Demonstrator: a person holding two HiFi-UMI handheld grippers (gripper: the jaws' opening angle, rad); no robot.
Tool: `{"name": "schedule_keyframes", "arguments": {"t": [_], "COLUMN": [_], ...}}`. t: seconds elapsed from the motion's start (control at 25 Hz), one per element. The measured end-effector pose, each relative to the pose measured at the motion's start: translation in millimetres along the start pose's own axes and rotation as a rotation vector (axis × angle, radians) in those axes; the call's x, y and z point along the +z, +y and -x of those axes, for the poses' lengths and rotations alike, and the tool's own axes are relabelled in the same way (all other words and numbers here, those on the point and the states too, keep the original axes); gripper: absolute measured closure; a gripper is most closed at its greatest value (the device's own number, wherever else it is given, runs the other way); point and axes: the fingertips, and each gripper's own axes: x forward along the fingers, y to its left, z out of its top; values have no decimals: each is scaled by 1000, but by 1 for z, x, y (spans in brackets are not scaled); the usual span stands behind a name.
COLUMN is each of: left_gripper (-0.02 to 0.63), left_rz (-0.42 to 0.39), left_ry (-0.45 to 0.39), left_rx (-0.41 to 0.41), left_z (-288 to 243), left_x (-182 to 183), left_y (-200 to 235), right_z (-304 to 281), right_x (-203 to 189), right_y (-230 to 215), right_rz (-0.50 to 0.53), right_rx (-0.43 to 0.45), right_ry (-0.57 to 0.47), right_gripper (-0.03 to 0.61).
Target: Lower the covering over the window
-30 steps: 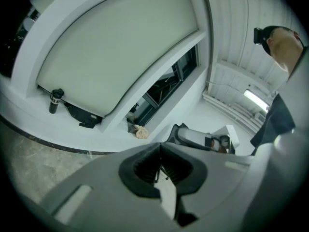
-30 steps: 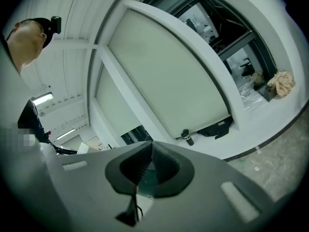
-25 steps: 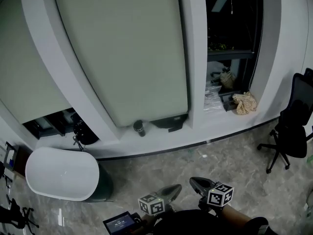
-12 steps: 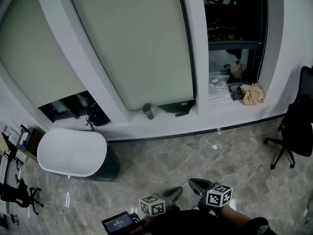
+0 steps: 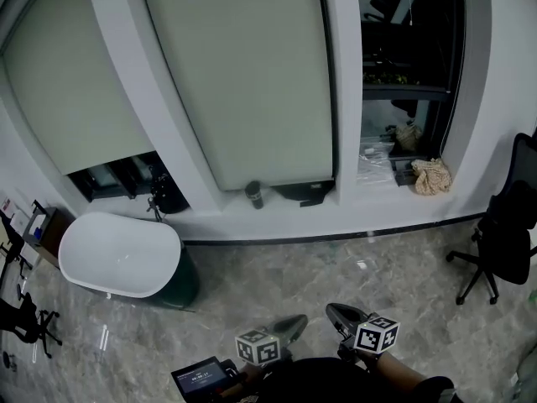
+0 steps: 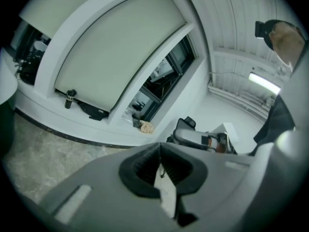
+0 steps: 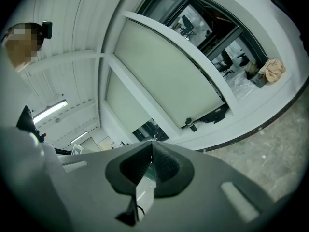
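At lower ctr of the head view, left gripper (image 5: 294,326) and right gripper (image 5: 337,312) sit side by side, tips pointing up-frame toward the window wall and well apart from it, w/ grey marble floor (image 5: 336,267) between. Both pairs of fingers are pressed fully together & hold nothing; each gripper's own view shows the pads meeting w/ no gap. Centre blind (image 5: 252,74), pale green-grey, fills upper ctr of frame & hangs almost to the sill (image 5: 352,217), a dark strip showing under its bottom edge. A second blind (image 5: 75,99) at upper left stops higher, w/ dark glass below it. Window bay (image 5: 407,57) at upper right is uncovered & dark. On the sill: a small dark cup (image 5: 253,195) just below the centre blind's bottom edge, a black item (image 5: 304,193) beside it, and a beige bundle (image 5: 430,176) in the right bay. White oval tub (image 5: 117,254) stands on the floor at left, near the wall; black office chair (image 5: 503,233) at right edge. A small lit screen (image 5: 201,379) shows at bottom edge, just left of the left gripper's marker cube
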Motion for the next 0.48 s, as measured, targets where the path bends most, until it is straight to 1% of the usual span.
{"name": "schedule_keyframes", "arguments": {"t": [0.16, 0.28, 0.48], "left_gripper": [614, 614, 614], "left_rz": [-3, 24, 25], "left_ry": [-12, -16, -7], "left_rx": [2, 9, 13], "left_z": [1, 1, 2], "left_x": [-3, -6, -10], "left_y": [-1, 2, 1], "right_z": [-6, -5, -2], "right_x": [-7, -7, -10], "right_y": [3, 3, 4], "right_rz": [15, 8, 7], "right_rx": [19, 29, 35], "right_ry": [41, 45, 40], "right_gripper": [571, 571, 571]}}
